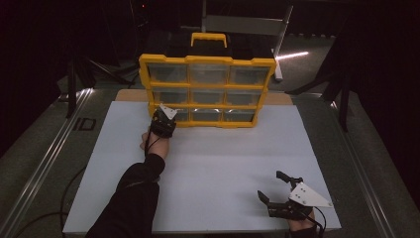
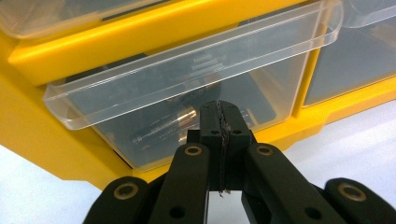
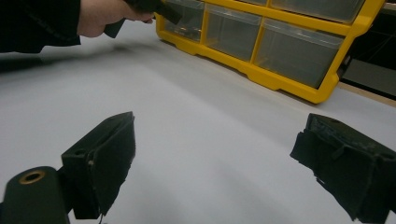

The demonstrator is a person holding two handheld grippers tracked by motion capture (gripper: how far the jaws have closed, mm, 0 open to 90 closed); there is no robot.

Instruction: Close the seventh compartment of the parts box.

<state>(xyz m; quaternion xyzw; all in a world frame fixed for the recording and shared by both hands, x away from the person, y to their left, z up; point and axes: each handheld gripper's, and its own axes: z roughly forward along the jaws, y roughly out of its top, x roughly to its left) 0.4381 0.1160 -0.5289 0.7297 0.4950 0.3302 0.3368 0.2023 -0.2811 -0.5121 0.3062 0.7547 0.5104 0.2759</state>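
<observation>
Left gripper (image 2: 219, 116) clenched, empty, tips just before the bottom-left clear drawer (image 2: 187, 88) of the yellow organizer (image 1: 207, 89); drawer contents blurry, maybe metal parts. Right gripper (image 1: 277, 186) released over the white board (image 1: 223, 163), its hand cut off by the frame edge

Black two-jaw left gripper (image 2: 220, 116) rising from the bottom edge, jaws pressed flat together with nothing between them. Tips right at the front wall of a clear plastic drawer (image 2: 187, 93), below its curved transparent lip, touching or just short of it: cannot tell which. Inside the drawer, dim metal parts (image 2: 163, 127), too blurred to name. Around the drawer, the glossy yellow plastic frame of the organiser (image 2: 37, 116), its bottom edge resting on the pale white counter (image 2: 355, 135). Beside it, part of a neighbouring clear drawer (image 2: 350, 60).
</observation>
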